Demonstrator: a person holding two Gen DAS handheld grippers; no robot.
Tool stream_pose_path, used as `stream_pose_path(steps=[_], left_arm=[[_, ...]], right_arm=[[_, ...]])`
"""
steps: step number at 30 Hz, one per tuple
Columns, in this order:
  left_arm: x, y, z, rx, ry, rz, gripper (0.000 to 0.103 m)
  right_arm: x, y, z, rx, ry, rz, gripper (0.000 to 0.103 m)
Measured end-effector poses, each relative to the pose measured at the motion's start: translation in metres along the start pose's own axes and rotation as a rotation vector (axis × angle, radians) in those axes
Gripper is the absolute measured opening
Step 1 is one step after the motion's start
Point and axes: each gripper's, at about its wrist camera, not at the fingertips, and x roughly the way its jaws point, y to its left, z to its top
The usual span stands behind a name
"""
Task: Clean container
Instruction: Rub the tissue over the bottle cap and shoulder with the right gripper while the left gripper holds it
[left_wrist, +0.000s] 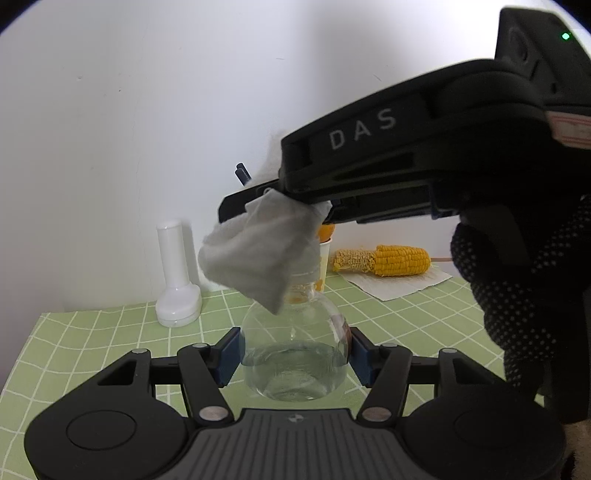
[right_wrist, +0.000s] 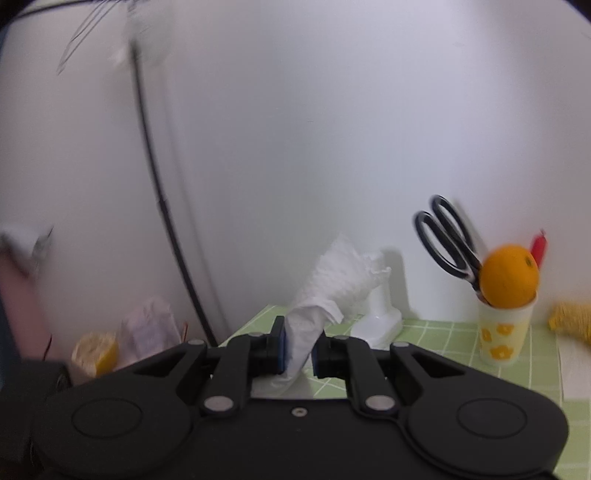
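A clear round glass flask (left_wrist: 295, 354) with a little water in it stands on the green checked tablecloth (left_wrist: 92, 339). My left gripper (left_wrist: 293, 356) is shut on the flask's bulb, blue pads on both sides. My right gripper (right_wrist: 298, 352) is shut on a white tissue (right_wrist: 314, 317). In the left wrist view the right gripper (left_wrist: 258, 199) reaches in from the upper right and holds the tissue (left_wrist: 258, 251) over the flask's neck, hiding the mouth.
A white plastic bottle (left_wrist: 175, 277) stands at the back left by the wall. A half-eaten corn cob (left_wrist: 384, 260) lies on a paper napkin (left_wrist: 399, 284). A yellow-flowered cup (right_wrist: 504, 332) holds an orange (right_wrist: 509, 277) and scissors (right_wrist: 447, 240).
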Motion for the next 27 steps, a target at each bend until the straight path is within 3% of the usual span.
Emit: stream_pose_path(steps=[8,14,21,27], left_arm=[[0.001,-0.001,0.002,-0.001,0.001,0.001,0.061],[0.001,-0.003,0.003,-0.003,0.002,0.007,0.061],[0.002,-0.005,0.005,-0.005,0.003,0.014,0.061],[0.003,-0.007,0.006,-0.003,0.004,0.024,0.061]], right_arm=[[0.006,-0.027,-0.007,0.238,-0.009,0.003,0.014],[0.001,-0.039,-0.014,0.318,0.003,-0.034,0.014],[-0.007,-0.045,-0.026,0.331,0.058,-0.087,0.014],[-0.021,-0.027,-0.029,0.244,0.071,-0.129,0.014]])
